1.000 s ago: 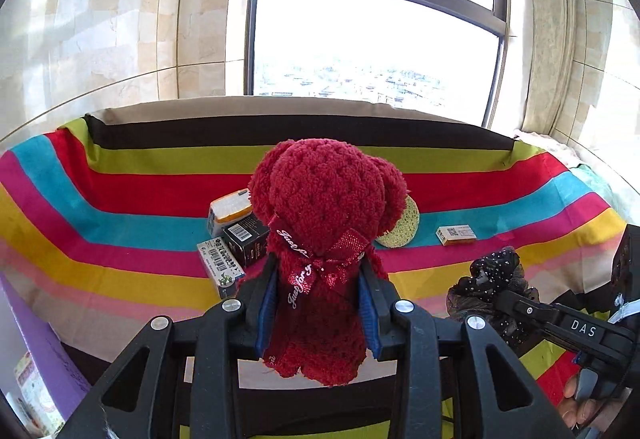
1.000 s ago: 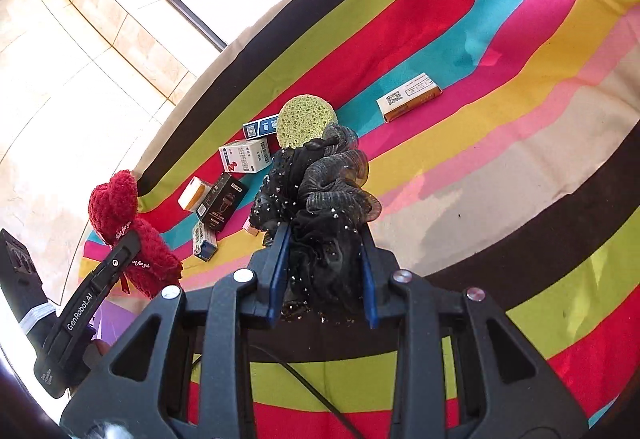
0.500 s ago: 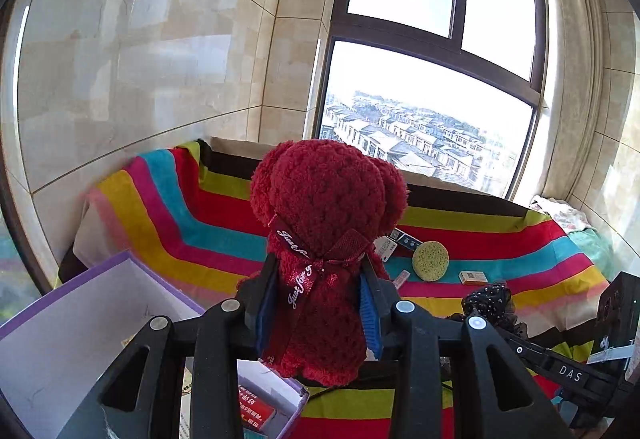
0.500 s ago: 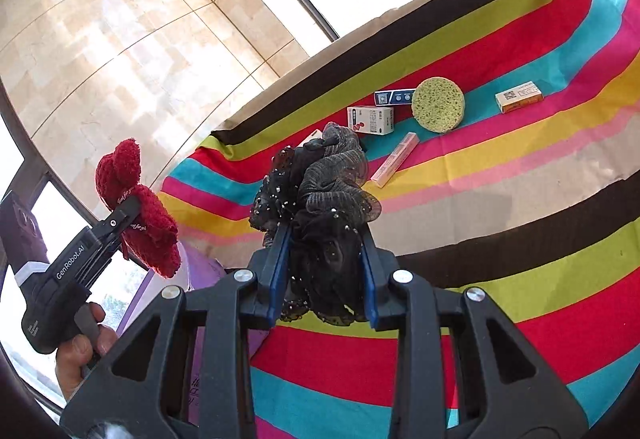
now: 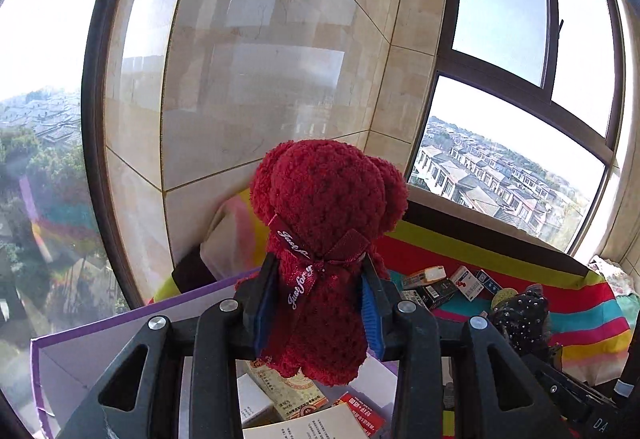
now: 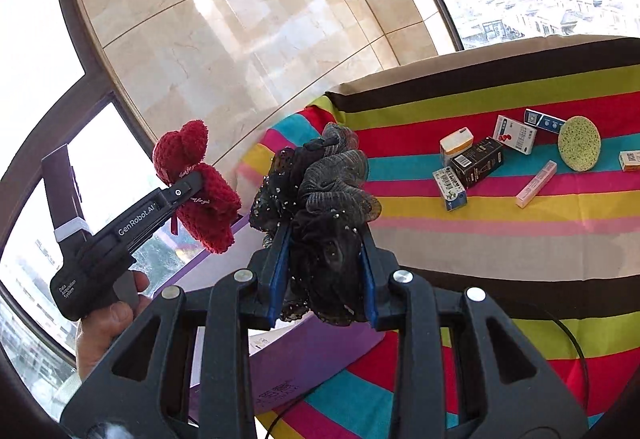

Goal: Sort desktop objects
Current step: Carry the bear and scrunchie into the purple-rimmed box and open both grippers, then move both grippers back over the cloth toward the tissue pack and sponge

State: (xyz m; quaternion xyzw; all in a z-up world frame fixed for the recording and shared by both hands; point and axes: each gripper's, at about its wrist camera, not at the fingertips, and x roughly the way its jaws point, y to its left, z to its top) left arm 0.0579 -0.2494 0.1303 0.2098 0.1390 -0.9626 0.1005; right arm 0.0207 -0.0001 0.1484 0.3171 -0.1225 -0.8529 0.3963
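Two grippers show: the left gripper and the right gripper. There is one red knitted bear and one black frilly scrunchie. On the striped cloth of the desk, toward its far edge, lie six small boxes: one white and orange, one black, one white with a barcode, one white with a red mark, one blue and white, and one cut off by the right edge of the view. One round yellow-green sponge and one pink stick-shaped pack lie there too. One purple box stands open at the desk's left end; the packs inside it are partly hidden and cannot be counted.
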